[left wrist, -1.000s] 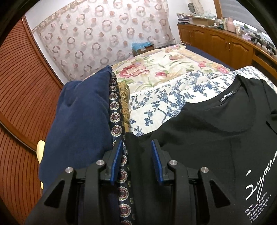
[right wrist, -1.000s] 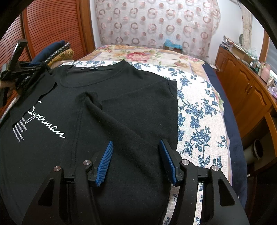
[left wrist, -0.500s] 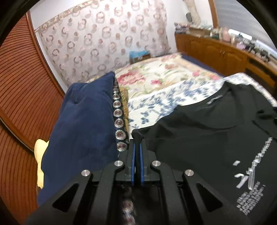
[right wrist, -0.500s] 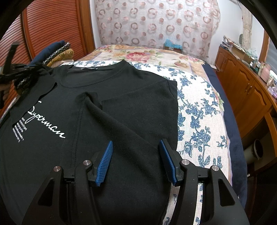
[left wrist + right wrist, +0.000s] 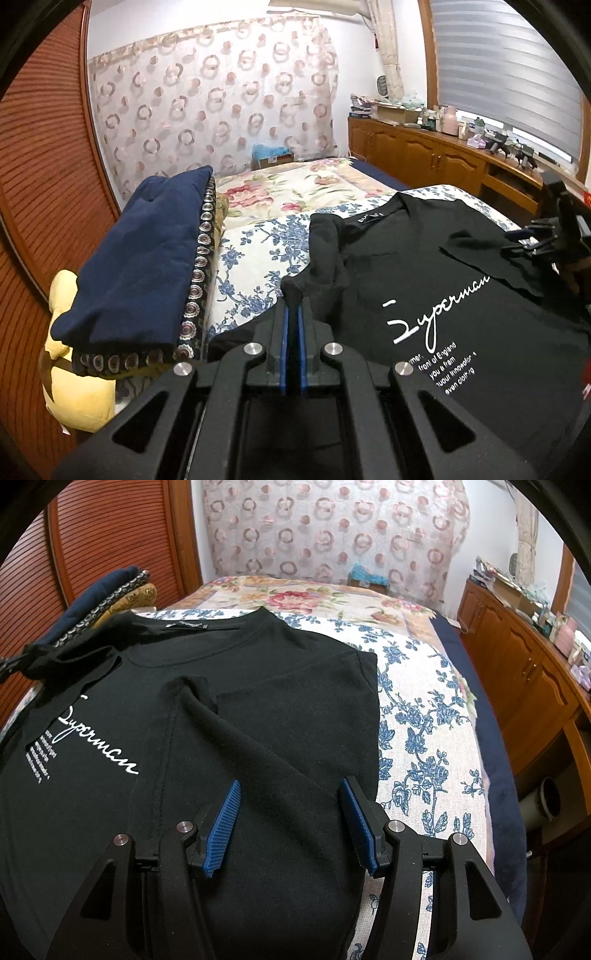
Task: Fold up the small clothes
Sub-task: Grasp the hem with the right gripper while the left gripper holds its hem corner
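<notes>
A black T-shirt with white "Superman" lettering lies front up on the floral bed cover; it also shows in the left wrist view. Its right side is folded over onto the chest. My left gripper is shut on the shirt's left sleeve edge and holds it lifted above the bed. It shows small at the left edge of the right wrist view. My right gripper is open and empty, hovering just above the folded right side. It appears at the right edge of the left wrist view.
A stack of folded clothes with a navy piece on top sits on a yellow cushion left of the shirt, against the wooden slatted wall. Blue floral bed cover lies right of the shirt. Wooden cabinets line the right side.
My left gripper closed on the shirt's left sleeve edge, then lifted it and moved it rightward over the shirt. My right gripper stayed still and open.
</notes>
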A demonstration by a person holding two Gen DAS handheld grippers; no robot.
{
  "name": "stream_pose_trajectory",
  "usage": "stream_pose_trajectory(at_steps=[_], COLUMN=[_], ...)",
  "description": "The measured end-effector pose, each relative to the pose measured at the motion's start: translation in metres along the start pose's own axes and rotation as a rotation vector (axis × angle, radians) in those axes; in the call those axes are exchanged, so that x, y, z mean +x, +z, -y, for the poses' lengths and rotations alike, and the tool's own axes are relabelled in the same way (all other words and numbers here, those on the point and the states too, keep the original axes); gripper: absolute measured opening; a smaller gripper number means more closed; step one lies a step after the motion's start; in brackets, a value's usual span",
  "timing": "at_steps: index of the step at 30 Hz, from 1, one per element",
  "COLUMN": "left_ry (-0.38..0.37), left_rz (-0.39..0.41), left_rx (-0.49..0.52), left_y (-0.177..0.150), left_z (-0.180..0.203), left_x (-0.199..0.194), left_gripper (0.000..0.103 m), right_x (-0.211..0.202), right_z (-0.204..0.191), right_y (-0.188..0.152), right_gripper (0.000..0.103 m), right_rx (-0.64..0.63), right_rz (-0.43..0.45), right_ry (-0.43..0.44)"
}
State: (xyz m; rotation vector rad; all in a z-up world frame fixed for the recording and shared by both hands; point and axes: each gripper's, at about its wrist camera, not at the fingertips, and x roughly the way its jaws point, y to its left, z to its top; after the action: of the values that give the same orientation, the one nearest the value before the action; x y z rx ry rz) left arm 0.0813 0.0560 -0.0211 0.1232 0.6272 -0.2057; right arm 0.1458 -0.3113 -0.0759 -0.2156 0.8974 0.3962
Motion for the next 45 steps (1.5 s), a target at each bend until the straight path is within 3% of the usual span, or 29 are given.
stream_pose_trajectory(at_steps=[9,22,24,26,27,32,36,45], left_ry=[-0.015,-0.011,-0.012,-0.015,-0.019,-0.028,-0.032,0.005], left_rz=[0.014,0.021,0.031,0.045,0.057,0.109,0.159,0.164], left_rx=[-0.027,-0.038,-0.042,-0.050,-0.053,-0.074,-0.110,-0.124], left_y=[-0.009,-0.014,-0.013,-0.012,-0.011,-0.011,-0.021,-0.047], left_z=[0.002,-0.001,-0.002,-0.002,-0.002,-0.007,-0.014,-0.026], left_x=[-0.010,-0.016,-0.018,-0.023,-0.028,-0.056,-0.088,-0.123], left_gripper=[0.002,0.002,0.002,0.002,0.002,0.002,0.002,0.002], right_x=[-0.006,0.051,0.054,0.053,0.051,-0.003,-0.064,-0.128], right_z=[0.016,0.057,0.053,0.047,0.043,0.020,0.007,-0.002], right_y=[0.014,0.071,0.075,0.079,0.079,0.070,0.043,-0.027], right_gripper=[0.057,0.057,0.048,0.005,0.005,0.004,0.004,0.004], right_rx=[0.045,0.133,0.107,0.079,0.064,0.012,-0.030,0.018], right_rz=[0.033,-0.052,-0.057,-0.058,-0.057,0.086,0.224,0.282], right_ry=[0.009,-0.039,-0.054,-0.024,-0.015,0.048,0.074,0.112])
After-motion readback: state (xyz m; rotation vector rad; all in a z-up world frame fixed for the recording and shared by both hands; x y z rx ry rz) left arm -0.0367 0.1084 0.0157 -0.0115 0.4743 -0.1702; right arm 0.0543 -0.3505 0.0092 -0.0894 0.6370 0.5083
